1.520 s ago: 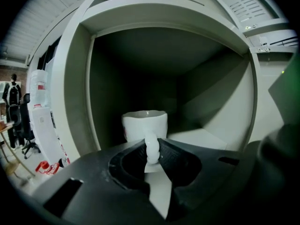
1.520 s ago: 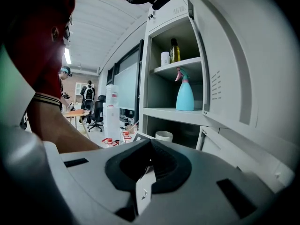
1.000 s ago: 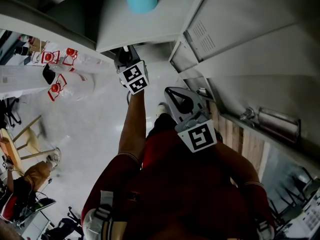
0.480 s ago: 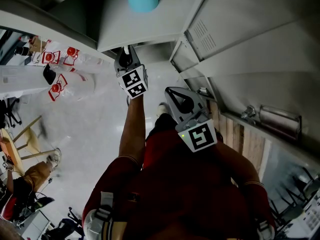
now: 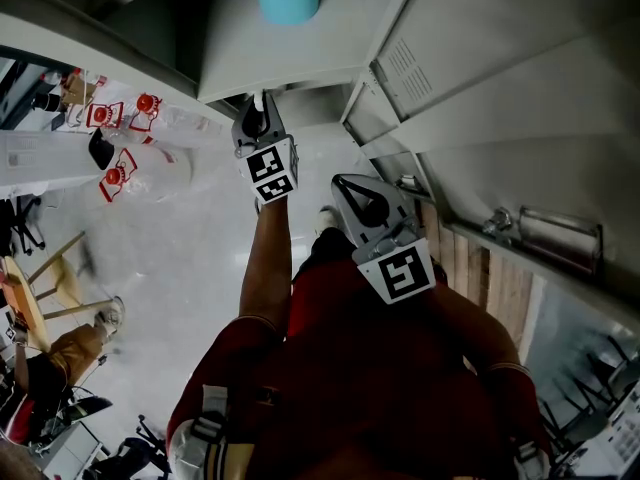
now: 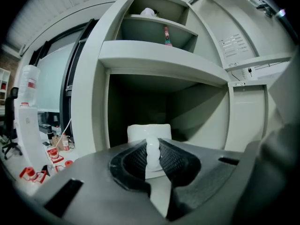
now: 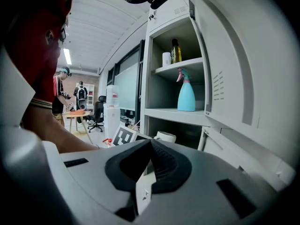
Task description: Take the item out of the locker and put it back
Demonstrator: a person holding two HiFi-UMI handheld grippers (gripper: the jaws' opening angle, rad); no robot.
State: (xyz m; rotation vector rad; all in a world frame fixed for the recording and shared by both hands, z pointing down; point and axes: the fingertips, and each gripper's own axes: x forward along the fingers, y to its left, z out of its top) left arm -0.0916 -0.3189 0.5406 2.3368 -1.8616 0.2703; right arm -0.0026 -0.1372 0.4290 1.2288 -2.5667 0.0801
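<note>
Entry, both tongs in view.

Left tongs: closed down on the handle of a white mug. The ribbed pads press on the handle from both sides, so the jaws stand only a narrow gap apart, the width of the handle. I have the mug upright, its body just beyond the fingertips.

Where the mug is: at the mouth of the lower compartment of the open grey locker, under the shelf that carries the blue spray bottle. From the right gripper view the mug sits just below that shelf's front edge. I cannot tell whether its base touches the compartment floor.

Right tongs: jaws brought together, tips meeting, nothing between them. I hold them back from the locker, beside the open door, pointing toward the shelves.

Upper shelf, seen from the right gripper view: a yellow bottle and a small white container side by side.

Head view: my left forearm reaches out to the locker edge; the right tongs stay close to my body.
</note>
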